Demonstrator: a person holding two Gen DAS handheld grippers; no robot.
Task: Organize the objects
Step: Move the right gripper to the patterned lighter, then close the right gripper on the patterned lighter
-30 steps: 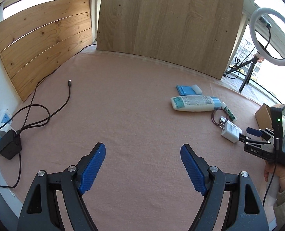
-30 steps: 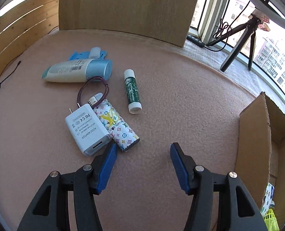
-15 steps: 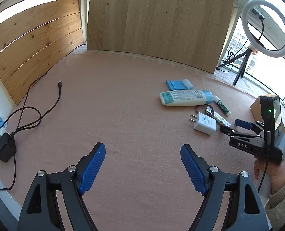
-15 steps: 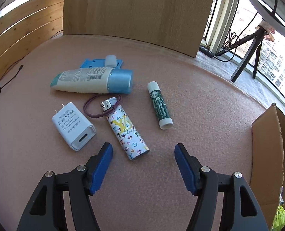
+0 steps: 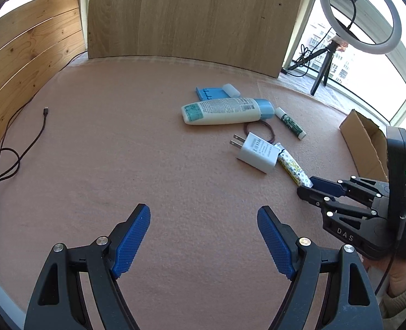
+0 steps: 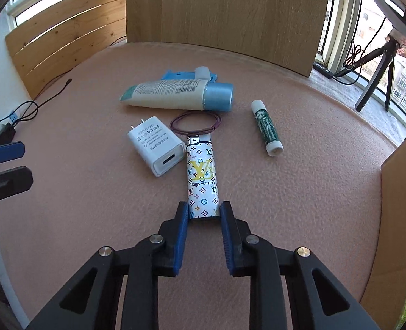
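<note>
A white patterned lighter (image 6: 201,176) lies on the pink mat, its near end between the blue pads of my right gripper (image 6: 205,211), whose jaws are closing and touch its sides. A white charger plug (image 6: 156,150) lies against its left side, with a thin purple loop (image 6: 196,122) at its far end. Beyond them are a cream tube with a blue cap (image 6: 175,95) and a green stick (image 6: 267,126). My left gripper (image 5: 204,236) hangs open over bare mat with nothing between its fingers. In the left wrist view, the lighter (image 5: 293,169) meets the right gripper (image 5: 310,187).
A cardboard box (image 6: 398,220) stands open at the right edge. A flat blue item (image 6: 175,74) lies behind the tube. A black cable (image 5: 38,132) trails on the left. Wooden boards (image 5: 197,13) close off the back, and a ring light (image 5: 359,13) stands at the window.
My right gripper swung right from beside the charger, lined up with the lighter and closed onto its near end. The left gripper moved nearer the objects, still open.
</note>
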